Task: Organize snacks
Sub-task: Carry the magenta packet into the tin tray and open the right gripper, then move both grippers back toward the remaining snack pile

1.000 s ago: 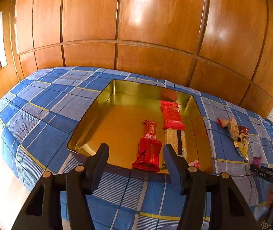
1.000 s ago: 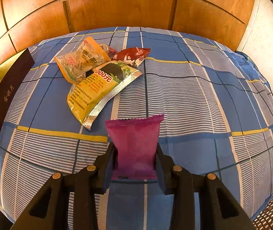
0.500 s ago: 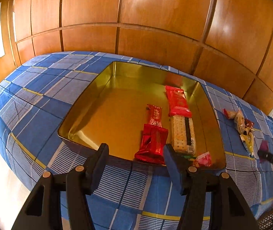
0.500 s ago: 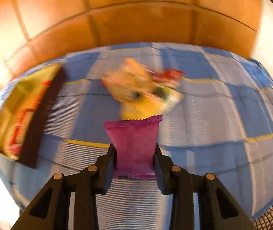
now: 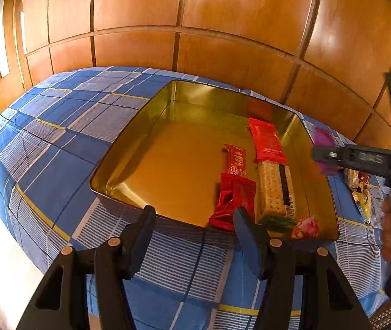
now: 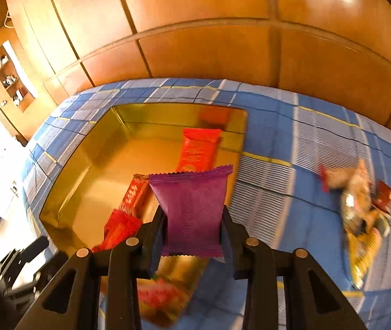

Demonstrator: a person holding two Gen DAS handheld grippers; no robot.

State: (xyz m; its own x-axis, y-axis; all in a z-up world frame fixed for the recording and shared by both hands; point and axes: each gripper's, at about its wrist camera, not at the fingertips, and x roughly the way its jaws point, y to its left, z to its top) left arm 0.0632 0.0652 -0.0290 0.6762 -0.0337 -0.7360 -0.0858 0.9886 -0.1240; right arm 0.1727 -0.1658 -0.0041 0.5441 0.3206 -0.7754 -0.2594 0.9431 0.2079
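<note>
A gold tin tray (image 5: 140, 126) lies on the blue plaid cloth and holds red snack packets (image 5: 266, 143), a cracker pack (image 5: 276, 189) and a small pink sweet (image 5: 305, 227). My right gripper (image 6: 194, 225) is shut on a purple snack packet (image 6: 192, 206) and holds it above the tray's right edge (image 6: 243, 126); the packet also shows in the left wrist view (image 5: 323, 140). My left gripper (image 5: 194, 220) is open and empty, just before the tray's near rim.
A loose pile of snack packets (image 6: 360, 209) lies on the cloth right of the tray, also in the left wrist view (image 5: 360, 189). Wooden wall panels stand close behind the table. The table's near edge drops off at the left.
My right gripper has swung left with the purple packet, from over the loose pile to above the tray's right edge. My left gripper has moved slightly closer to the tray.
</note>
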